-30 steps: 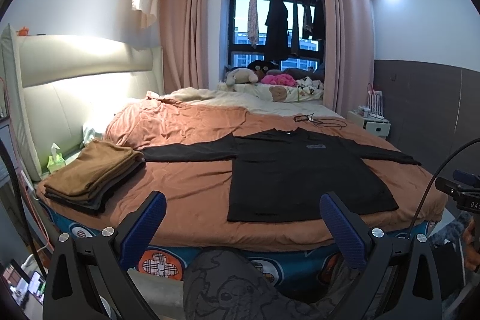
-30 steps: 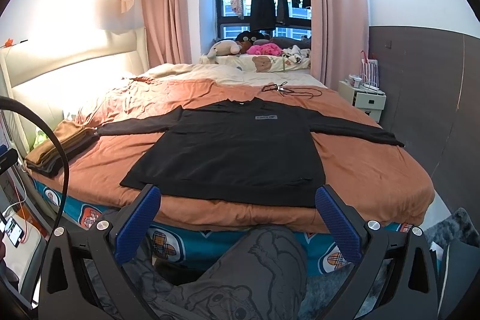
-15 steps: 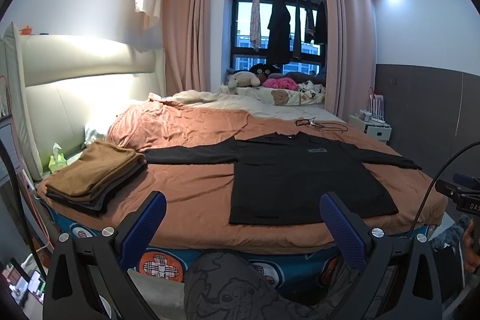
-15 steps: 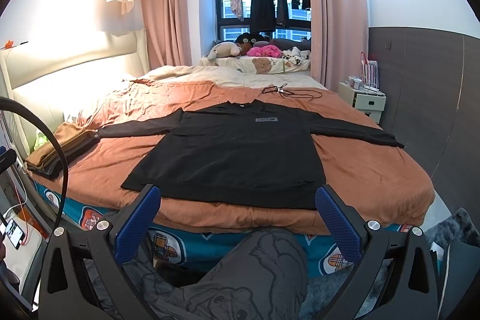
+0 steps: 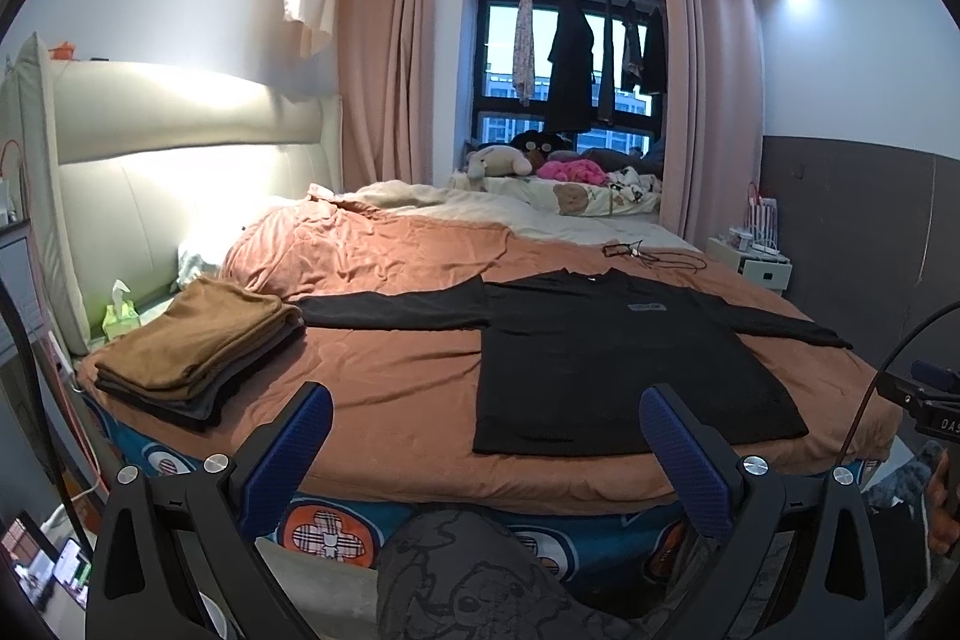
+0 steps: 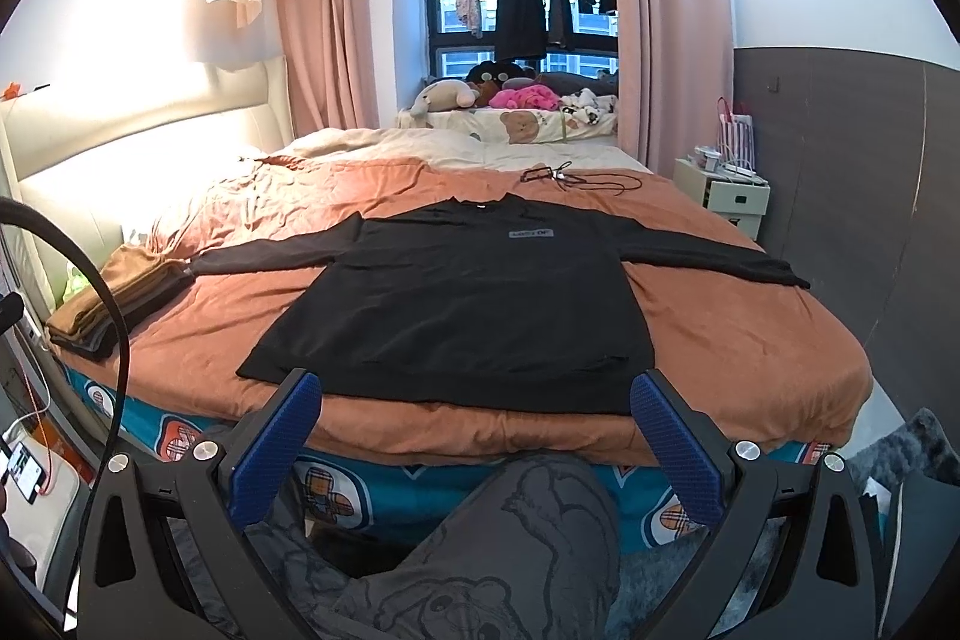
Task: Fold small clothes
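A black long-sleeved shirt (image 5: 606,358) (image 6: 474,304) lies flat and face up on the orange bedcover, sleeves spread out to both sides, hem toward me. My left gripper (image 5: 486,418) hangs open in front of the bed's near edge, short of the hem, with nothing between its blue fingers. My right gripper (image 6: 477,403) is also open and empty, level with the hem, held off the bed. A folded stack of brown and grey clothes (image 5: 198,346) (image 6: 114,298) rests at the bed's left corner.
The person's knee in grey printed trousers (image 6: 498,550) sits just below the grippers. A black cable and glasses (image 6: 570,178) lie beyond the shirt's collar. Plush toys (image 6: 516,91) line the window sill, a white nightstand (image 6: 729,196) stands right, a padded headboard (image 5: 150,172) left.
Both views have tilted slightly, so the bed sits a little lower in the left wrist frame. The shirt and the stack have not moved; both grippers stay open.
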The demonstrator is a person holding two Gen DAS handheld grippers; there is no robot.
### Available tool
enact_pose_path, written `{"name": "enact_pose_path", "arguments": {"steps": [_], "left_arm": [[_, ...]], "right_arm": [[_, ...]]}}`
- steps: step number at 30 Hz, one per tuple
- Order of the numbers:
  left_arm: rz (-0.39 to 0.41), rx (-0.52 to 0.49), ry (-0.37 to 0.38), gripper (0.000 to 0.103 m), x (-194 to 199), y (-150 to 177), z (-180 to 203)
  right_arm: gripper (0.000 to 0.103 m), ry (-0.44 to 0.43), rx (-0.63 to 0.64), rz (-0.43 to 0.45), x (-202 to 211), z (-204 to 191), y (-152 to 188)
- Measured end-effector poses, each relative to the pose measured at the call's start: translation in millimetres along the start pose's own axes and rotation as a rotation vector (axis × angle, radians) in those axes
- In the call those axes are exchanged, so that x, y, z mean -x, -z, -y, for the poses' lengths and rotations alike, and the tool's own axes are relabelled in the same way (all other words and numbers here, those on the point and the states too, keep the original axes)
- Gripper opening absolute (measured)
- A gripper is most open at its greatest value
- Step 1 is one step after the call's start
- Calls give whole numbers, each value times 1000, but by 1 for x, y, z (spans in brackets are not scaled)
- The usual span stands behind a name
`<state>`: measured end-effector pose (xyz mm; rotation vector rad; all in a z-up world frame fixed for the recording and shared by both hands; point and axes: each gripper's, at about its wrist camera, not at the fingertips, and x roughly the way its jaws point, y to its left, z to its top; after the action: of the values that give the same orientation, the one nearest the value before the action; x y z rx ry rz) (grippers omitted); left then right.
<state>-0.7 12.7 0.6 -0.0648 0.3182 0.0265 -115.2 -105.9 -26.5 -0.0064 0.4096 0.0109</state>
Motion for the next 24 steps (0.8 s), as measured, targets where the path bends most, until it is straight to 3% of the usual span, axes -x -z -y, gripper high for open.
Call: {"name": "enact_pose_path", "arguments": {"steps": [10, 24], "left_arm": [[-7, 31, 0, 103, -24, -1, -15], [-51, 115, -41, 103, -87, -11, -49]], "right_arm": [[103, 1, 18, -15, -24, -4, -10], [103, -25, 26, -53, -95, -13, -39]]}}
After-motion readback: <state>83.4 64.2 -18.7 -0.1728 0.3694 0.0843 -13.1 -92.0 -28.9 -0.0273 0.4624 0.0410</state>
